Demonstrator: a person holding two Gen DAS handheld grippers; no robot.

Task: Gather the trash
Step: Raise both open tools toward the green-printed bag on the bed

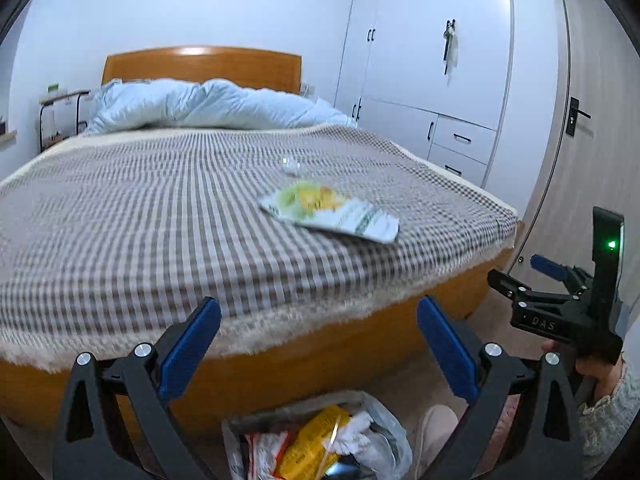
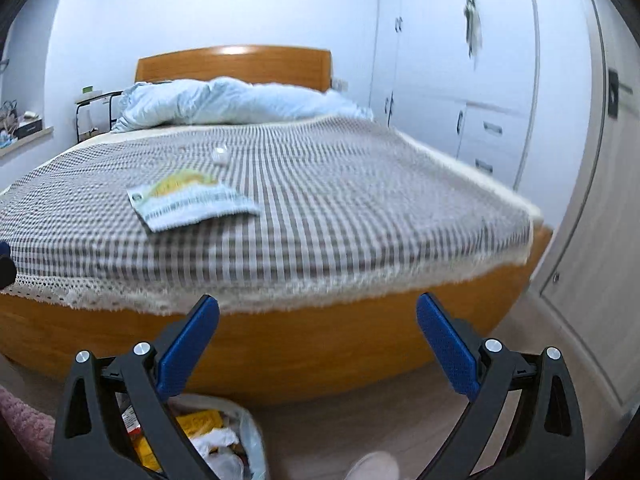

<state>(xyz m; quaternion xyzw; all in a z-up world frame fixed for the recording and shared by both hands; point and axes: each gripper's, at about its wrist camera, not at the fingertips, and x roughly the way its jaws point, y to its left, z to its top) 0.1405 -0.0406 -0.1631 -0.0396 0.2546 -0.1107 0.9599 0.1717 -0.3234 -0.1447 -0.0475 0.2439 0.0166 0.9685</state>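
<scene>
A flat green, yellow and white snack wrapper lies on the checked bedspread. Just beyond it rests a small clear plastic scrap. On the floor at the bed's foot stands a trash bin lined with a plastic bag, holding yellow packets and white tissue. My left gripper hangs open and empty above the bin, short of the bed. My right gripper is open and empty too, right of the bin; it also shows in the left wrist view, held by a hand.
A blue duvet is bunched at the wooden headboard. White wardrobes and drawers line the right wall, with a door beside them. A bedside rack stands at the far left. A slippered foot is on the floor by the bin.
</scene>
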